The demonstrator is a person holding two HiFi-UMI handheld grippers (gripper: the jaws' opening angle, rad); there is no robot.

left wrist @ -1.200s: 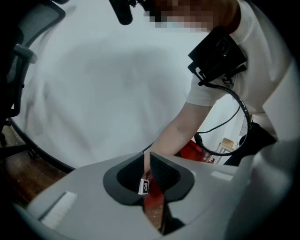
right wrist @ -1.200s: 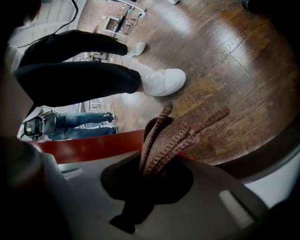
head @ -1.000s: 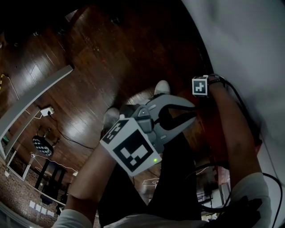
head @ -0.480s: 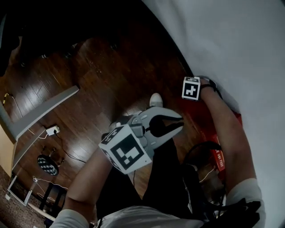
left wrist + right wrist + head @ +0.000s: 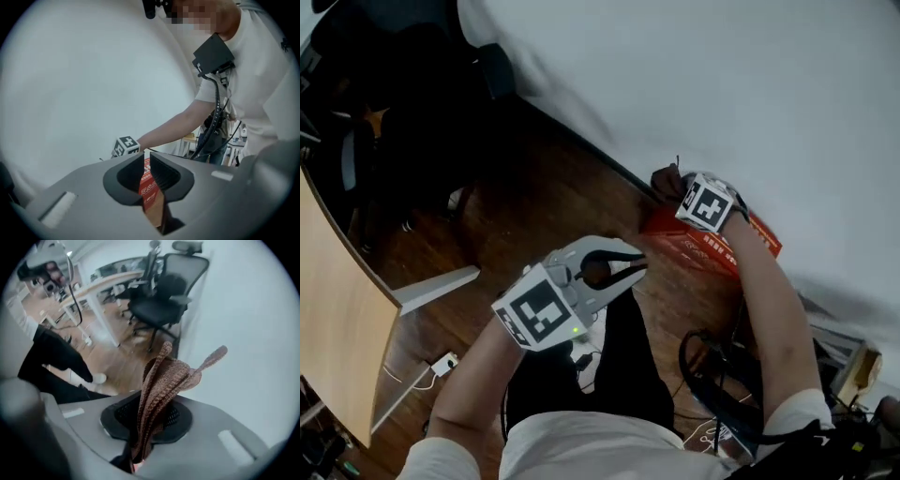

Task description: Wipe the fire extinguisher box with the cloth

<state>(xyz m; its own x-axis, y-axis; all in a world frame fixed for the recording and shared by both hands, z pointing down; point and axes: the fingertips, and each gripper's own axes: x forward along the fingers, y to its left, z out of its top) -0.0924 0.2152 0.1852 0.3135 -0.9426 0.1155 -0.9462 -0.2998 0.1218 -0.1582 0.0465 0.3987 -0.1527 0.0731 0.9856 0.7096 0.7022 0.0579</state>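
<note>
1. The right gripper (image 5: 149, 416) had its fingers clamped tight on the brown cloth (image 5: 161, 380), with loose folds fanning out past the tips. In the head view it sat up at the 11 o'clock corner of the red fire extinguisher box (image 5: 712, 246).
2. The left gripper (image 5: 146, 161) hung well apart at the box's 8 o'clock. Its fingers were drawn almost together and held nothing; the box showed through the slit.
3. The wipe looked barely begun. It would go best with the folds laid flat on the top face and long strokes toward 4 o'clock. The grip had to stay firm and the hard fingers off the box. The left could steady the box if it slid.
4. The box lay low on the dark wooden floor (image 5: 544, 187), against the foot of the white wall (image 5: 750, 84). A pale desk (image 5: 337, 309) stood at 9 o'clock, a black chair (image 5: 403, 122) at 11 and cables (image 5: 712, 375) at 5.
</note>
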